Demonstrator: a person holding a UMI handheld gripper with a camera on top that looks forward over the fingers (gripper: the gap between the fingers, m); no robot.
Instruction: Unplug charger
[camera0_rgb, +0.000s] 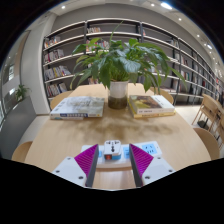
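Observation:
A small white charger (112, 150) with a red mark on its face sits plugged into a white power strip (112, 166) on the wooden table (55, 138). My gripper (114, 153) is open. Its magenta pads (87, 158) stand on either side of the charger, with a gap at each side. The near end of the strip lies between the fingers, and its lower part is hidden.
A potted green plant (119, 92) stands mid-table beyond the charger. A stack of books (77, 107) lies to the plant's left and a colourful book (150, 104) to its right. Bookshelves (65, 50) line the back wall. Wooden chairs (210, 115) stand at the right.

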